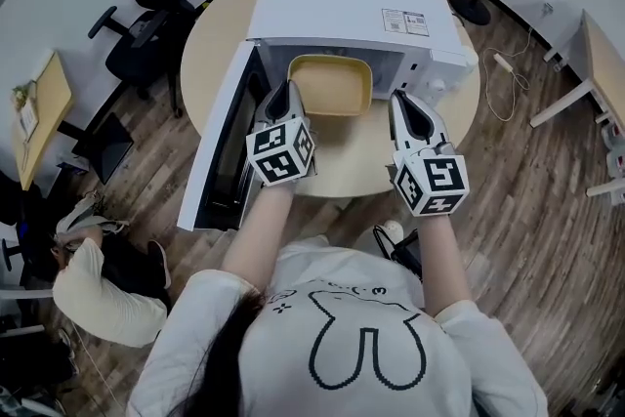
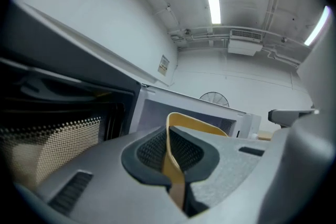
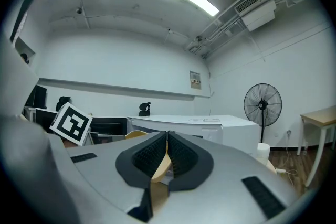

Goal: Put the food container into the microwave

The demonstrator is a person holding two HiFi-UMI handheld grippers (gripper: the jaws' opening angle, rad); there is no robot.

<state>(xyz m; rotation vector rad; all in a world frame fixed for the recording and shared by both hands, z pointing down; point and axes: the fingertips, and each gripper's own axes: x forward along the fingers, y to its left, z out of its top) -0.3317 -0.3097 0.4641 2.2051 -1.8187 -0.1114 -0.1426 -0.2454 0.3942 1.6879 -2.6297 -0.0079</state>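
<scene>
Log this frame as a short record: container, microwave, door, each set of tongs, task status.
food container: yellow, at the microwave's opening, not fully inside
microwave: white, on a round table
door: swung open at the left
left tongs: shut on the container's left rim
right tongs: shut on its right rim
task status: container not yet placed and released

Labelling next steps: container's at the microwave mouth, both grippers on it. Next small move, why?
Probably push the food container further into the microwave: left gripper and right gripper clamp its rim, the door is open, its near part sticks out.
</scene>
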